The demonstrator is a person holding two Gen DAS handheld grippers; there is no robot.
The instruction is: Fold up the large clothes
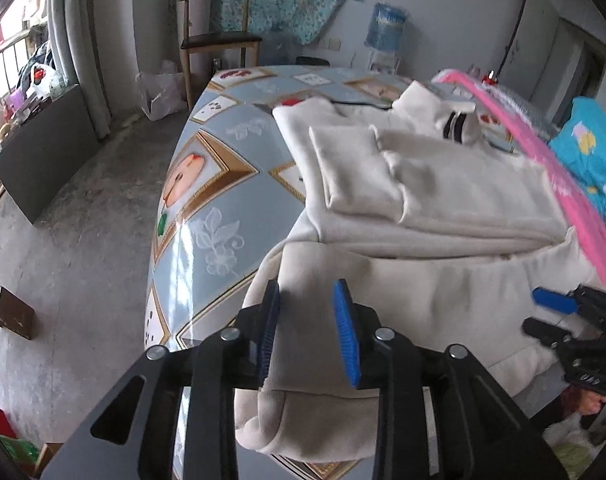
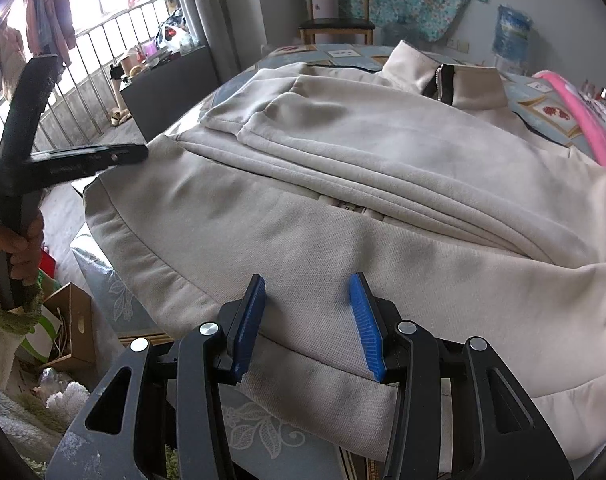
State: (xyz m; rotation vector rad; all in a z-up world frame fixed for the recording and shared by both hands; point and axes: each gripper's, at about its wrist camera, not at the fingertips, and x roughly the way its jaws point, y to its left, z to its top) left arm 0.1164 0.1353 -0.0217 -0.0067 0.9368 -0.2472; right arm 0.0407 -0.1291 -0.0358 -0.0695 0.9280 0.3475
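A cream zip-up jacket [image 1: 443, 184] lies on the patterned table [image 1: 207, 184], sleeves folded across its body and collar [image 2: 443, 80] at the far end. Its near hem hangs over the table edge. My left gripper [image 1: 307, 330] stands at the hem's left corner, with cloth between its blue pads, which stand apart and do not pinch it. In the right wrist view the left gripper [image 2: 139, 152] shows side-on at that corner, held by a hand [image 2: 15, 248]. My right gripper [image 2: 307, 328] is open over the hem [image 2: 303, 364] further right, and the right gripper [image 1: 537, 312] also shows at the left wrist view's right edge.
A pink hoop-like item [image 1: 563, 176] and a blue printed cloth [image 1: 591, 148] lie along the table's right side. A wooden chair [image 1: 219, 36] and a water bottle [image 1: 385, 26] stand beyond the table. A dark cabinet [image 1: 43, 148] stands by the window; boxes [image 2: 71, 320] sit on the floor.
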